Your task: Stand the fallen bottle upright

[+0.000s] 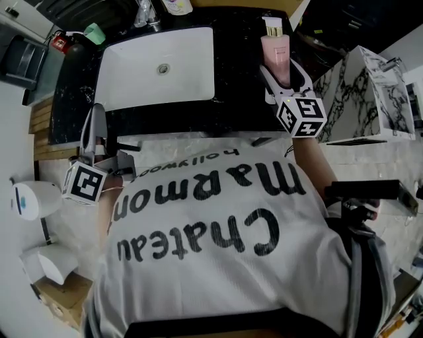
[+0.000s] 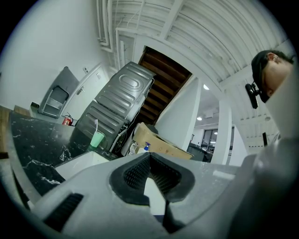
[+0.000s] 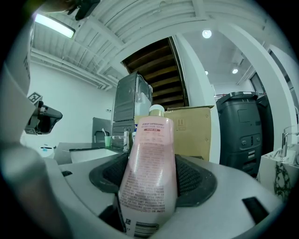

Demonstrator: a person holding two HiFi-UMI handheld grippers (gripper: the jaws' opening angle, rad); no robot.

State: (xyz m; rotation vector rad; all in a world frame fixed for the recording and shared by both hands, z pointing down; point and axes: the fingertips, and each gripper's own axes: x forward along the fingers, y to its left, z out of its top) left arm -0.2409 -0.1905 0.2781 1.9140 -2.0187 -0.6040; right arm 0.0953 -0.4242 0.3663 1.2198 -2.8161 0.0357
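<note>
A pink bottle (image 1: pixel 276 56) with a white cap is over the right end of the black counter (image 1: pixel 238 79). My right gripper (image 1: pixel 285 74) is shut on its body. In the right gripper view the pink bottle (image 3: pixel 150 149) runs lengthwise between the dark pads of my right gripper (image 3: pixel 154 182), cap pointing away and barcode end nearest the camera. I cannot tell whether it touches the counter. My left gripper (image 1: pixel 97 117) hangs at the counter's front left edge, jaws together and holding nothing. In its own view the left gripper (image 2: pixel 152 175) has its pads meeting.
A white basin (image 1: pixel 158 66) with a faucet (image 1: pixel 147 13) is set into the counter, left of the bottle. A green cup (image 1: pixel 94 33) stands at the back left, near a red extinguisher (image 1: pixel 59 43). A marble-patterned box (image 1: pixel 367 92) lies to the right. The person's shirt fills the lower head view.
</note>
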